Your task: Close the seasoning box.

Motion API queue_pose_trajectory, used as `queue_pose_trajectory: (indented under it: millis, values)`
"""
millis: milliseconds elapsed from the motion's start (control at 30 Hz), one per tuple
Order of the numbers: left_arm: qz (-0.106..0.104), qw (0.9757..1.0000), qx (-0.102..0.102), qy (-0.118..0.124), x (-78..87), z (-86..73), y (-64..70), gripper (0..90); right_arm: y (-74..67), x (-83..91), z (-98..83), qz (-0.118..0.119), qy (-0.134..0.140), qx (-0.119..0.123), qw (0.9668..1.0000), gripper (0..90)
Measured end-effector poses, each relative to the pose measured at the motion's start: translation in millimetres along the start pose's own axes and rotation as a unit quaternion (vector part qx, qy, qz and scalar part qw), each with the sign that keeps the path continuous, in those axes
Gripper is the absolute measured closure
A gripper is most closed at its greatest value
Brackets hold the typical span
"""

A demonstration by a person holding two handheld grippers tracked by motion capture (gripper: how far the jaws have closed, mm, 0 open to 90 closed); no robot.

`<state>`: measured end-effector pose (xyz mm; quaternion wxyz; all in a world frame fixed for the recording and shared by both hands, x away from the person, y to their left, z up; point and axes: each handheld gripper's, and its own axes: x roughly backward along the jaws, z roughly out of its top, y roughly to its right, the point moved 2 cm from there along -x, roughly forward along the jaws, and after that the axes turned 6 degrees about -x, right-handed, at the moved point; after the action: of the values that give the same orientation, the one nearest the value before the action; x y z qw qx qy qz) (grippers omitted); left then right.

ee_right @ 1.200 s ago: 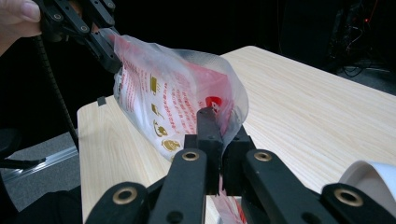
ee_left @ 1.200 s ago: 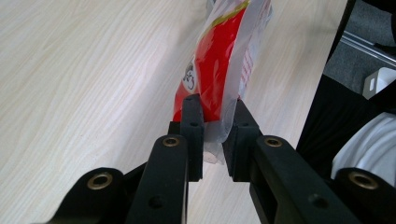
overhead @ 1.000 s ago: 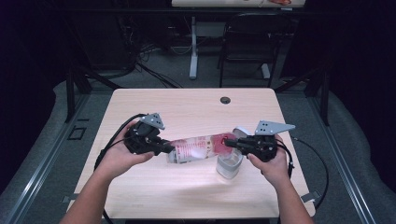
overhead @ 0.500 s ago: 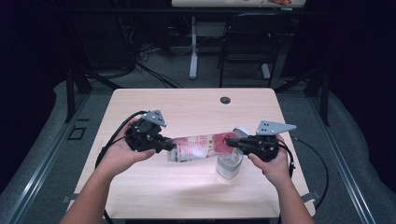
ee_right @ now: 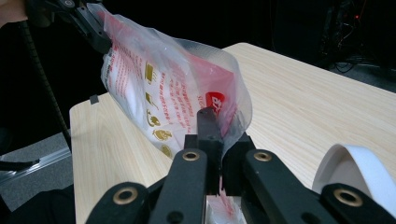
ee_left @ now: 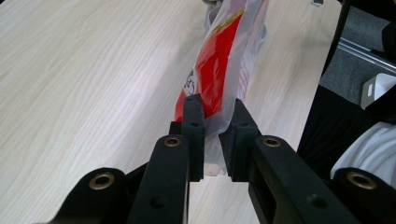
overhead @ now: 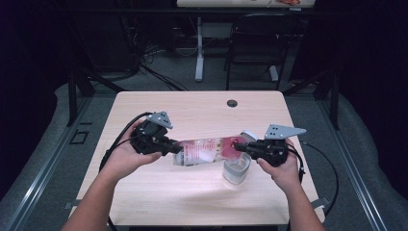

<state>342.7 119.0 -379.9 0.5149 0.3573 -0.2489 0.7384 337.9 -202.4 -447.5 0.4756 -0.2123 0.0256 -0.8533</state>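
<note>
- Stretching between the two grippers, a clear plastic pouch printed in red and white [overhead: 207,150] hangs just above the pale wooden surface [overhead: 192,110], its long axis running roughly level from the person's left to right in the high view.
- The left gripper [overhead: 177,148] is pinched on the pouch's left end; in the left gripper view its black jaws stand narrow with a fold of the film squeezed between them [ee_left: 212,135], and the pouch runs straight away from them.
- The right gripper [overhead: 236,147] is clamped nearly shut on the opposite end; the right gripper view shows the film's red-printed corner [ee_right: 219,105] caught between its jaws, while the body of the pouch rises away toward the left gripper at the upper left.
- A small clear plastic cup [overhead: 236,169] stands on the surface directly below the right gripper, so the right-hand end of the pouch sits over the cup's mouth; the right hand is plainly the nearer one to it.
- A white round lid [overhead: 249,135] lies just behind the cup, touching or almost touching it; which, the pictures do not settle.
- Judging from this layout, the work in hand looks like opening the pouch or tipping its contents into the cup. The coming move probably turns on keeping the right end over the cup while the left end is raised, so the long axis slopes down toward the cup.
</note>
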Motion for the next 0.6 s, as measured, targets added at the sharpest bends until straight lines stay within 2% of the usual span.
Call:
queue_pose_trajectory:
  millis: [467,600]
  values:
    - [-0.001,1.0,-0.005,0.0,0.4,6.4,-0.6,81.3,1.7,1.8,-0.7,-0.008,-0.005,0.002,1.0,89.2]
    - [0.0,1.0,-0.007,0.0,0.8,9.0,-0.1,81.4,2.9,2.1,-1.3,-0.005,-0.002,-0.004,1.0,89.1]
